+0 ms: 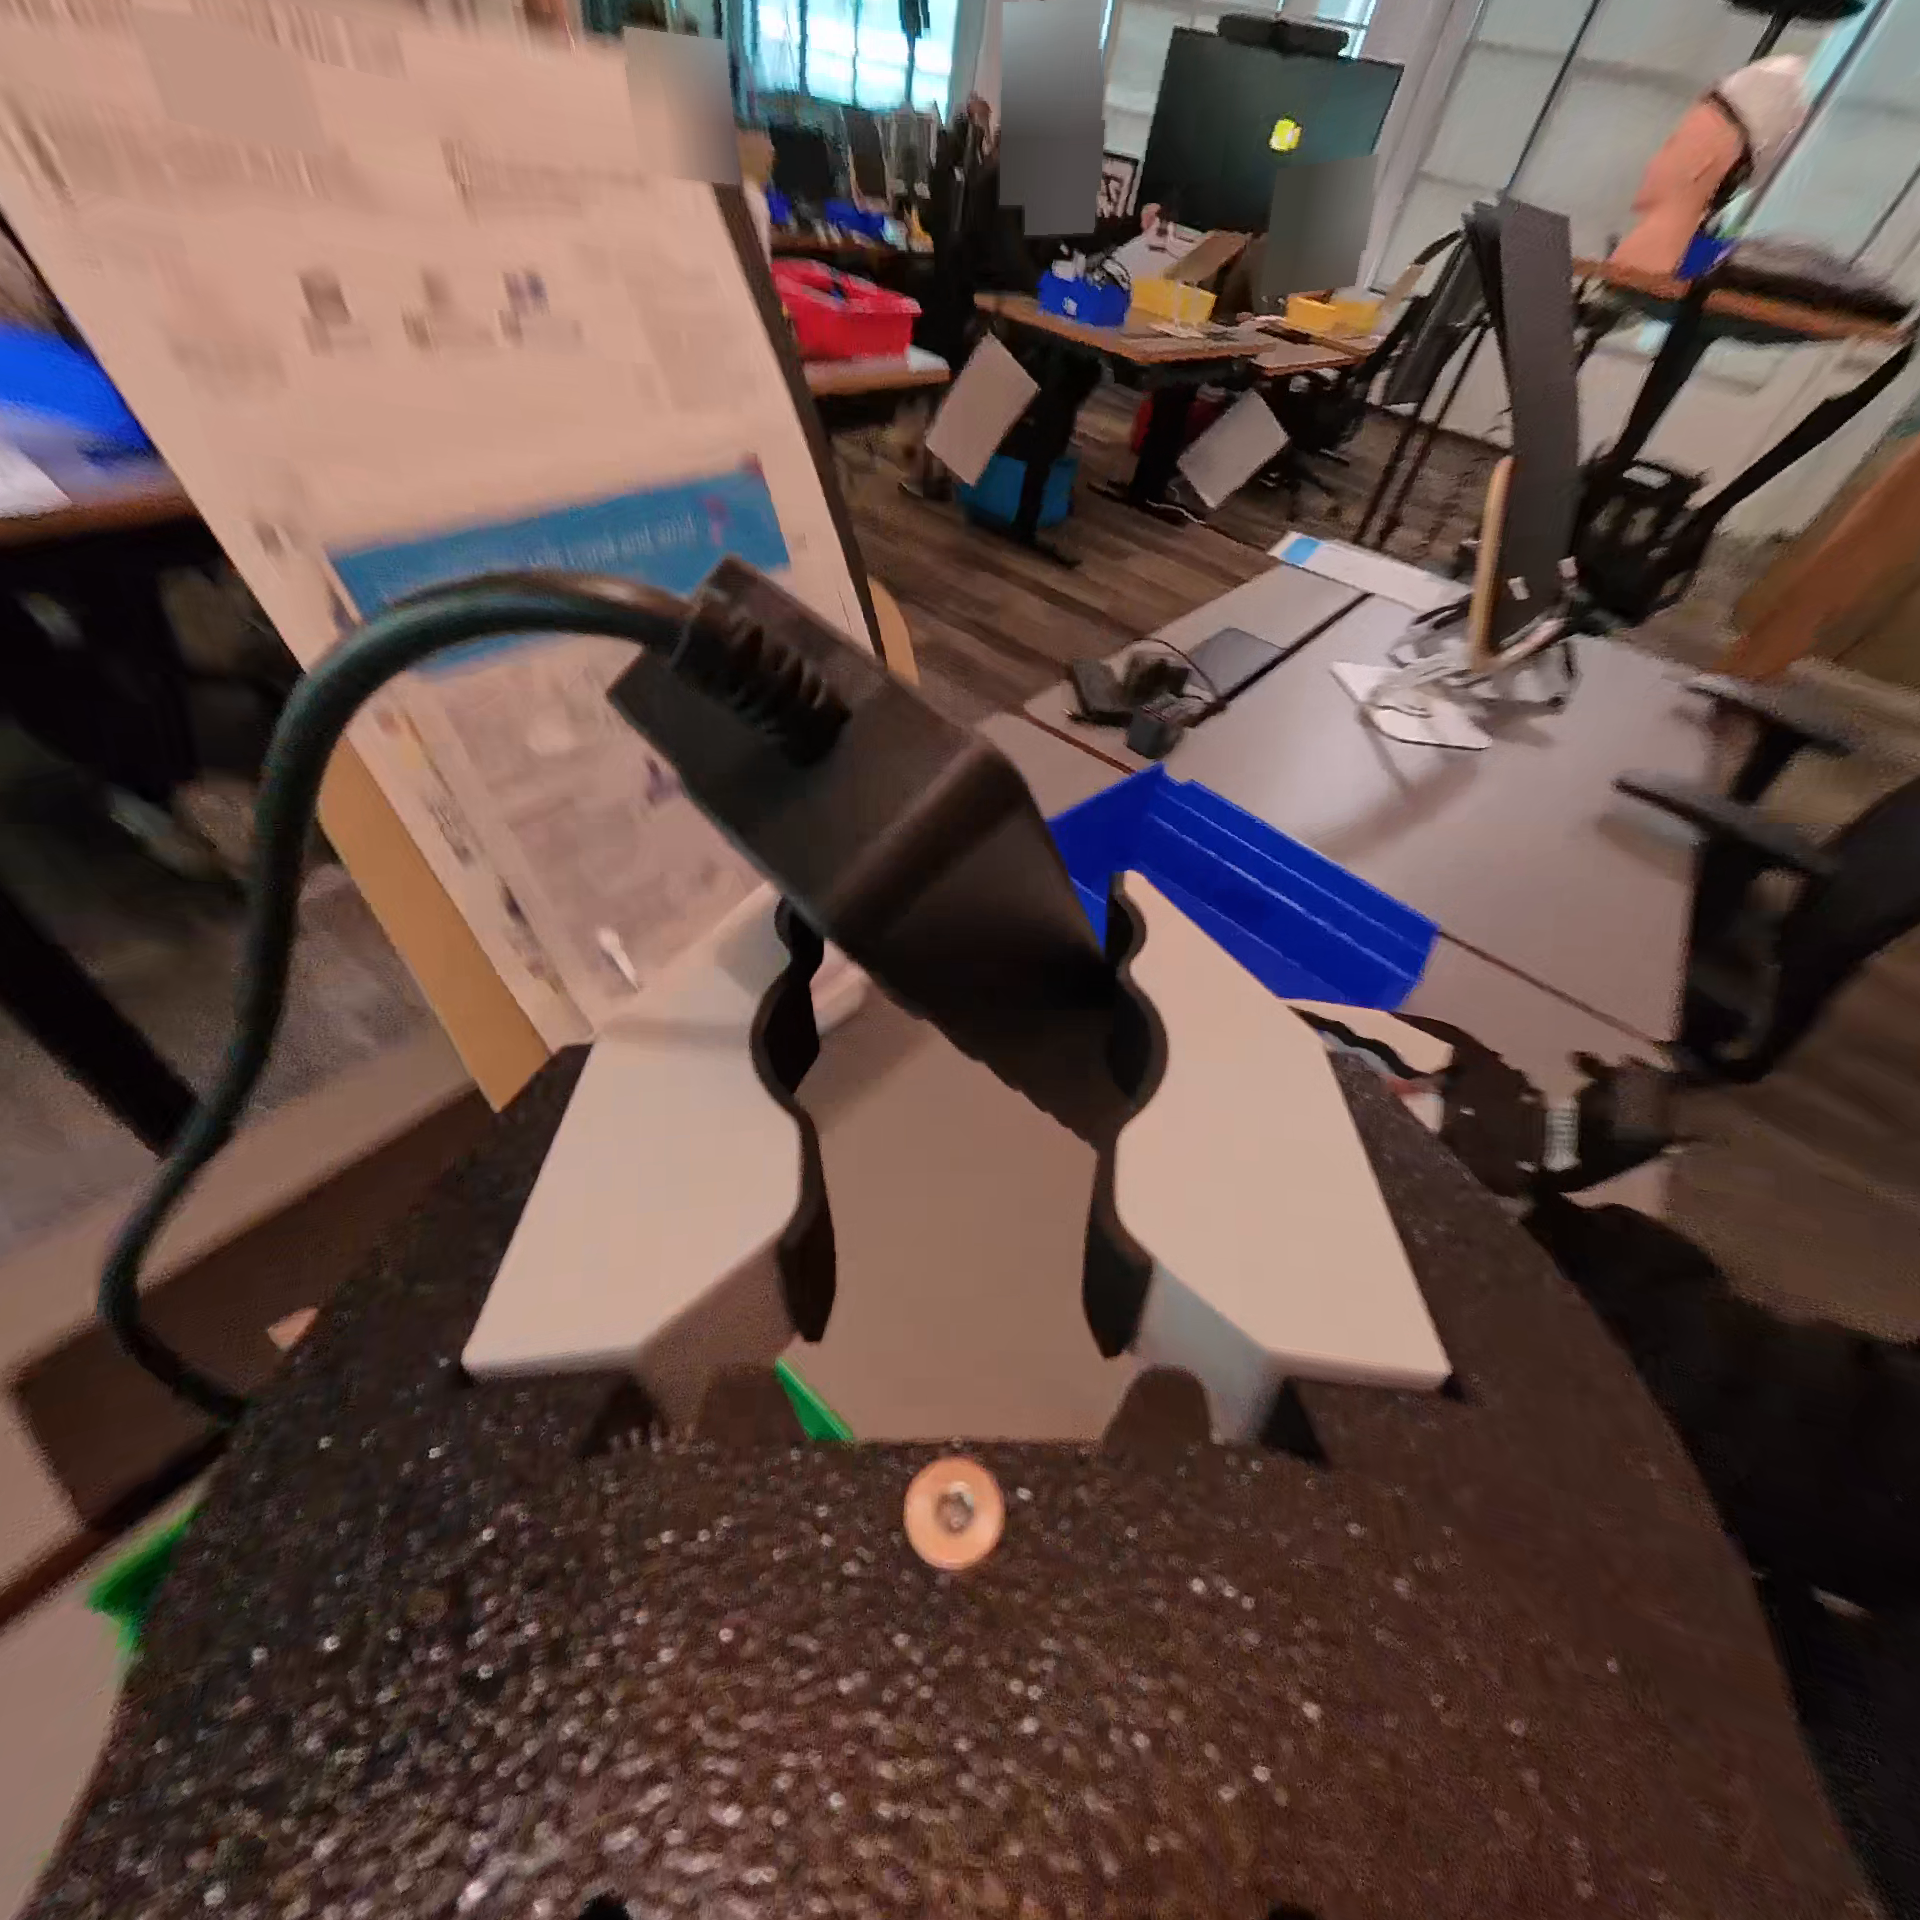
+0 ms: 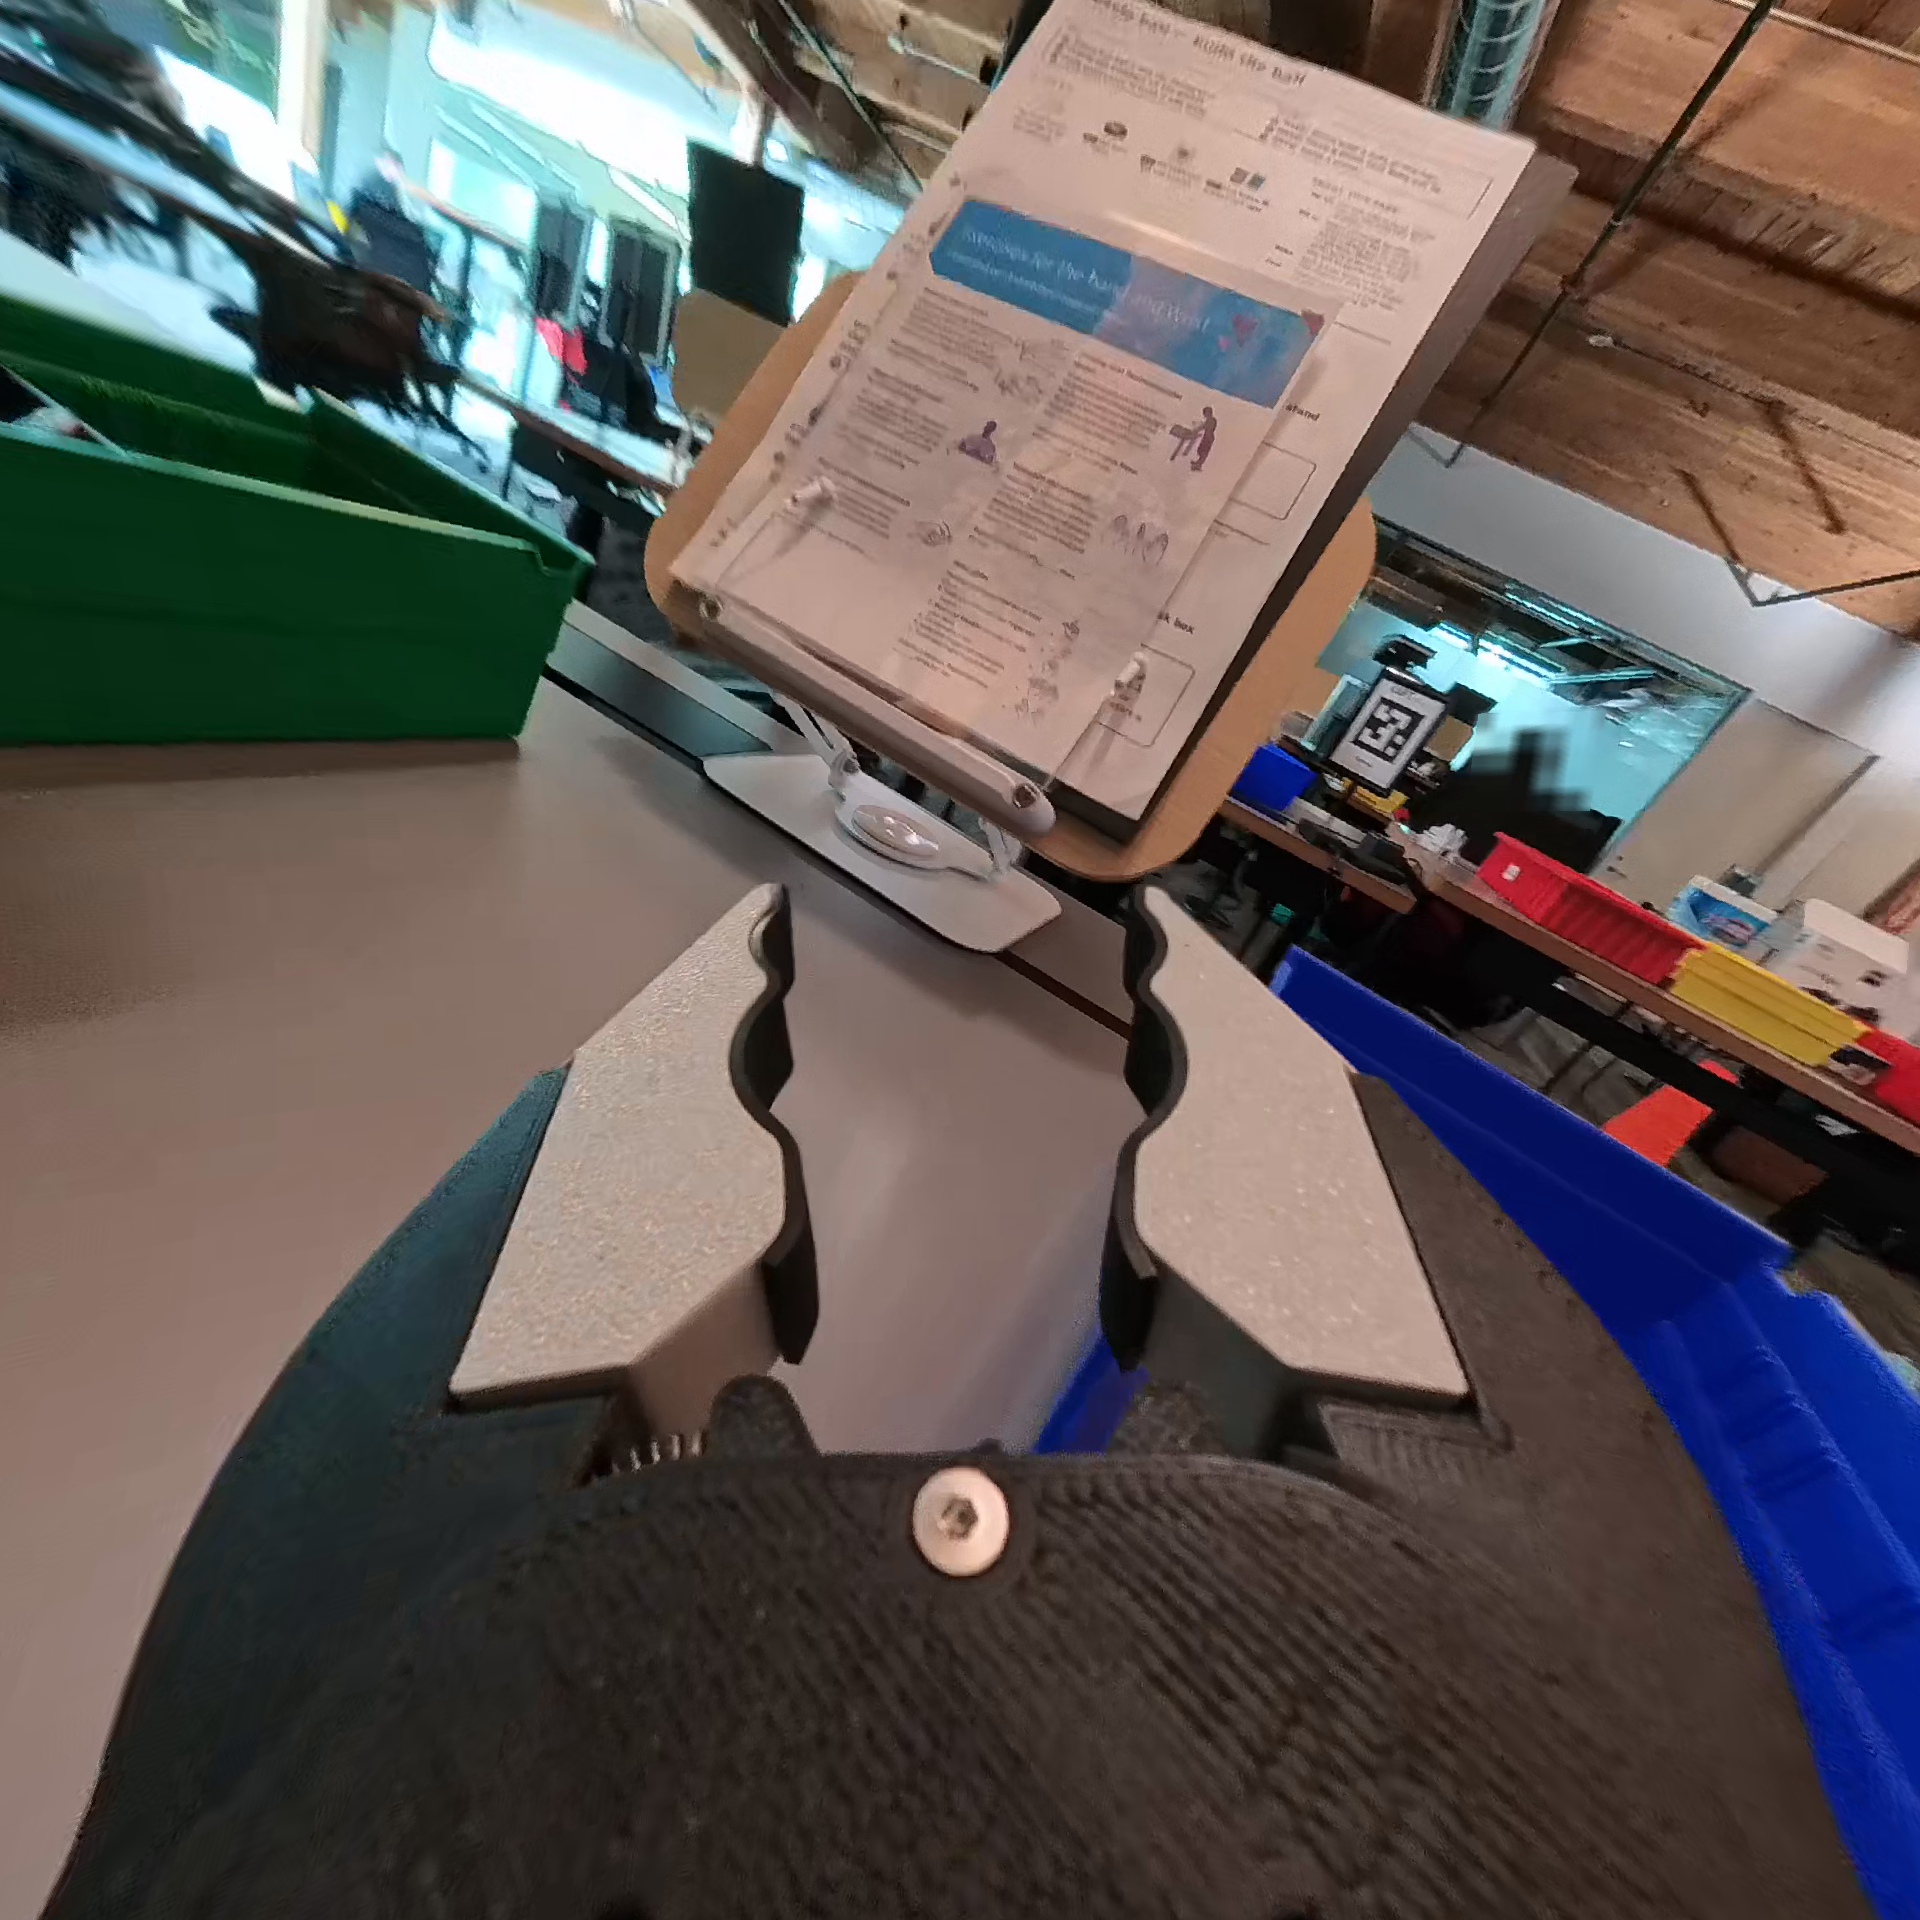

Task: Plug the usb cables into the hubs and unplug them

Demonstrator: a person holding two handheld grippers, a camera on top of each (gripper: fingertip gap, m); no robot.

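In the left wrist view, my left gripper (image 1: 956,935) is shut on a black USB hub (image 1: 883,810). The hub lies tilted between the two fingers, with its far end raised up and to the left. Its dark cable (image 1: 270,831) leaves that far end, arcs left and drops past the gripper's left side. In the right wrist view, my right gripper (image 2: 961,935) is open and empty, low over the grey table (image 2: 312,987). No USB cable plug or second hub shows in either view.
A document stand with printed sheets (image 2: 1049,468) (image 1: 416,364) stands on the table just ahead. A blue bin (image 2: 1558,1299) (image 1: 1247,894) is to the right and a green bin (image 2: 260,603) to the left. Other desks, bins and a person fill the room beyond.
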